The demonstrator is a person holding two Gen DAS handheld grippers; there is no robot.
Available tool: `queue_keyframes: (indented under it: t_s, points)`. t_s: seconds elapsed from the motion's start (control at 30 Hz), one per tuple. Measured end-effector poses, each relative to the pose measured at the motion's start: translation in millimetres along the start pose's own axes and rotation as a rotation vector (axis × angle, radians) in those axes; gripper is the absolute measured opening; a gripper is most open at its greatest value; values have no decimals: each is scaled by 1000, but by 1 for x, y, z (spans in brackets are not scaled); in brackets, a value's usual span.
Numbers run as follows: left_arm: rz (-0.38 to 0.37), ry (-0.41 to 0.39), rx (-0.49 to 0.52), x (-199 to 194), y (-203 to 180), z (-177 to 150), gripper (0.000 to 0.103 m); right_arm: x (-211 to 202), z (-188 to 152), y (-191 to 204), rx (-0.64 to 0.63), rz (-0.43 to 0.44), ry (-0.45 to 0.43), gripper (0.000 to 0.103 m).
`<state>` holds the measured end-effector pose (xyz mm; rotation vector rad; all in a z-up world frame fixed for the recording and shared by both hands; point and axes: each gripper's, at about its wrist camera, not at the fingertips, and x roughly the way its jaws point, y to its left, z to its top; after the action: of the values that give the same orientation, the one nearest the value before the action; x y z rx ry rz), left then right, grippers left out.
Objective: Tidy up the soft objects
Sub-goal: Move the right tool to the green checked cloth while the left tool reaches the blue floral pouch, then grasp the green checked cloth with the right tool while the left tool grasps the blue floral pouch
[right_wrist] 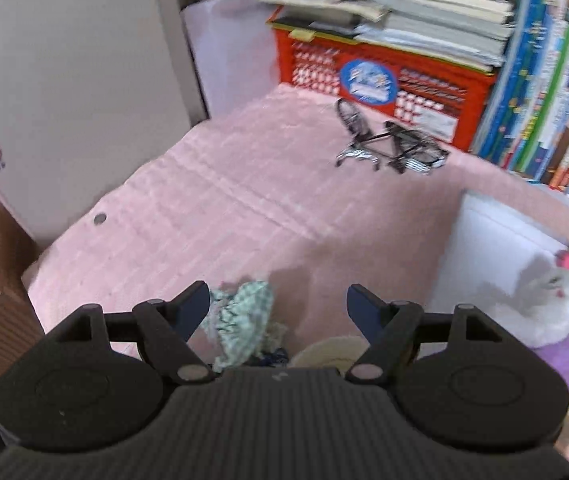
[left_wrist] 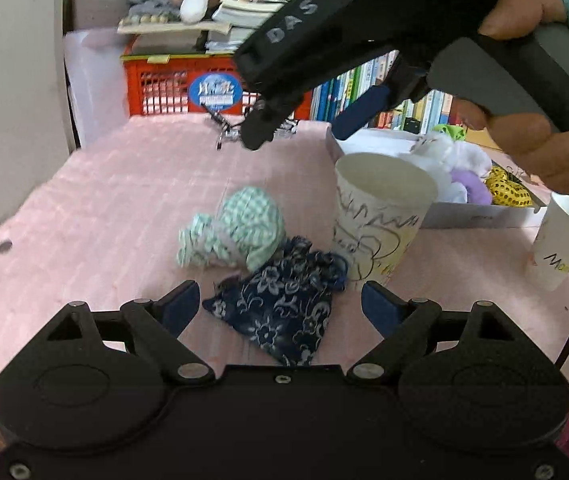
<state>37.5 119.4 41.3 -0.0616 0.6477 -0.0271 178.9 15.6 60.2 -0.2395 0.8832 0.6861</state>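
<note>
A navy floral pouch [left_wrist: 284, 308] lies on the pink mat, between the fingers of my left gripper [left_wrist: 280, 300]. That gripper is open and its pads stand clear of the cloth. Just behind the pouch sits a green checked cloth bundle [left_wrist: 236, 232]. My right gripper [left_wrist: 308, 124], held by a hand [left_wrist: 532, 148], hovers higher up over the mat and is open with nothing in it. In the right wrist view the right gripper [right_wrist: 278, 296] is above the checked bundle [right_wrist: 244, 320], with a corner of the pouch [right_wrist: 272, 354] below it.
A drawn-on paper cup [left_wrist: 380, 224] stands right of the pouch and a second cup [left_wrist: 560, 240] farther right. A white box [left_wrist: 476, 212] holds plush toys [left_wrist: 452, 156]. A toy bicycle [right_wrist: 388, 140], a red crate [right_wrist: 384, 76] and books [right_wrist: 544, 100] line the back.
</note>
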Motion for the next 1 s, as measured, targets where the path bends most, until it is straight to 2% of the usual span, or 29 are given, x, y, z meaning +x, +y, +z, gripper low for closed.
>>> queue_keyframes:
  t_s: [0.37,0.6,1.0]
  points:
    - [-39,-13,-61,11,10,-9,87,45,5,32,-79,3,100,88]
    - [-45,-5,-94,19,14,-12,87,67,5,36,-80,-15,168,90]
    - [-55,-5,-156,31,26,-15,78,90,-1,43,-114,-34,258,93]
